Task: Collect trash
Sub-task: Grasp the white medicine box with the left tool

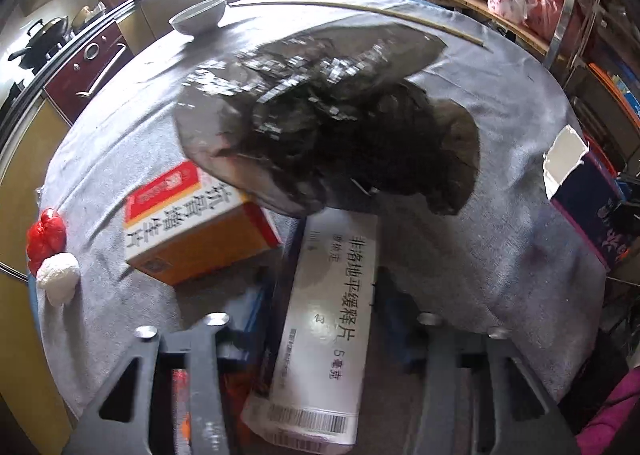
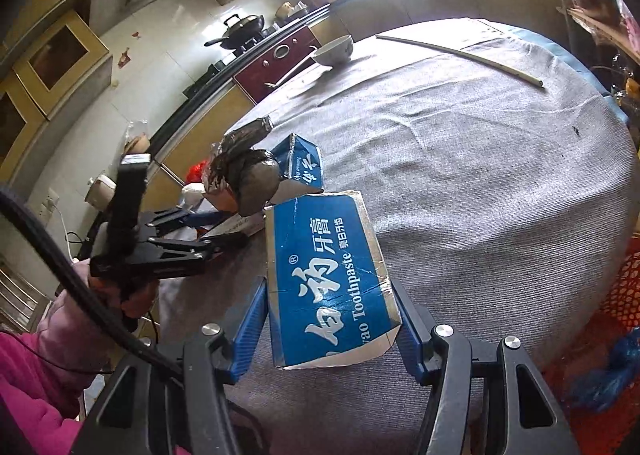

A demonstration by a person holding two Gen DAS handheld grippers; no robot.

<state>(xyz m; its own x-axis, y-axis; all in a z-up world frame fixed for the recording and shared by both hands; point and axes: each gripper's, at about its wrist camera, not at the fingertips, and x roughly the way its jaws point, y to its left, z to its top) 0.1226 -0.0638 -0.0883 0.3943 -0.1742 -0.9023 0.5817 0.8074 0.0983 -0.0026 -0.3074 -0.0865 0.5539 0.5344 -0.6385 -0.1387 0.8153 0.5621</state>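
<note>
My left gripper (image 1: 324, 295) is shut on a long white medicine box (image 1: 328, 327), whose sides meet the blue pads. A dark crumpled plastic bag (image 1: 320, 123) lies over the box's far end. An orange and red medicine box (image 1: 192, 231) sits just left of it. In the right wrist view, my right gripper (image 2: 332, 331) is shut on a blue toothpaste box (image 2: 328, 279), held a little above the grey tablecloth (image 2: 480, 175). The left gripper (image 2: 236, 229) shows there at the left, beside the dark bag (image 2: 248, 175) and a second blue carton (image 2: 306, 165).
A white bowl (image 2: 334, 49) and a long thin stick (image 2: 460, 55) lie at the table's far side. Red wrapping (image 1: 46, 235) and a white wad (image 1: 58, 279) sit at the left edge. A red mesh bag (image 2: 624, 295) hangs at the right. A metal shelf rack (image 1: 560, 15) stands behind the table.
</note>
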